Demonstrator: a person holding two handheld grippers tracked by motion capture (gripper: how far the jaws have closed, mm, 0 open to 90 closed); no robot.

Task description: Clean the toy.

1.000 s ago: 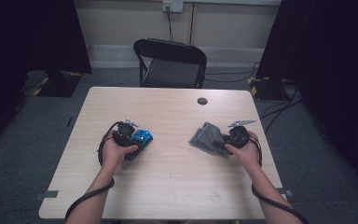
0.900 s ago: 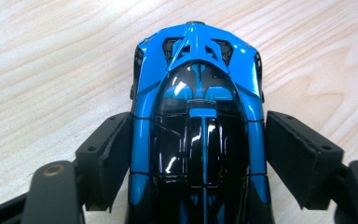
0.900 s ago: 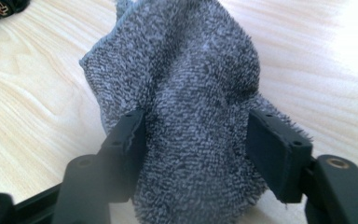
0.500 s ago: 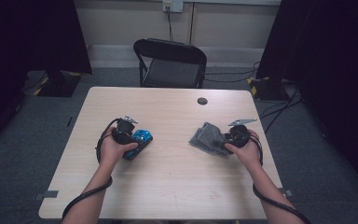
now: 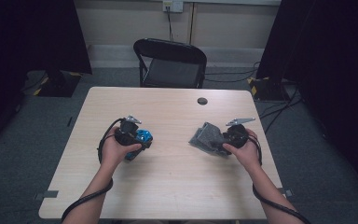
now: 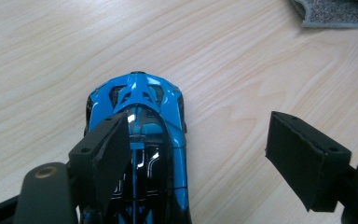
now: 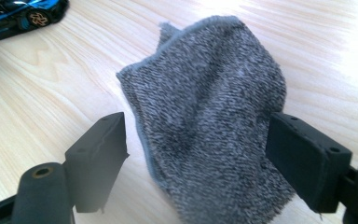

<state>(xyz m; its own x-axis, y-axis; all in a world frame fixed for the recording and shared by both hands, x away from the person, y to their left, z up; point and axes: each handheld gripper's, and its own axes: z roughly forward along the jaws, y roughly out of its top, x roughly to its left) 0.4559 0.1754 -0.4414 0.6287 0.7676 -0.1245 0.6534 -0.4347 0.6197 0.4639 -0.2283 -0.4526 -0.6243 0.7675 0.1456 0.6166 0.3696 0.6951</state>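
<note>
Both grippers' jaws have just been opening and now stand wide, left gripper point(image 6: 191, 158) over the blue toy car point(image 6: 137, 140) at nine o'clock, right gripper point(image 7: 196, 161) loosely straddling the grey cloth point(image 7: 209, 126) at three o'clock, so release seems done and lifting clear comes next.

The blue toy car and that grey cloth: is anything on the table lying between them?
Nothing visible does. In the high view only bare wood of the table separates the blue toy car from the grey cloth. The small dark disc lies farther back, out of that path.
</note>
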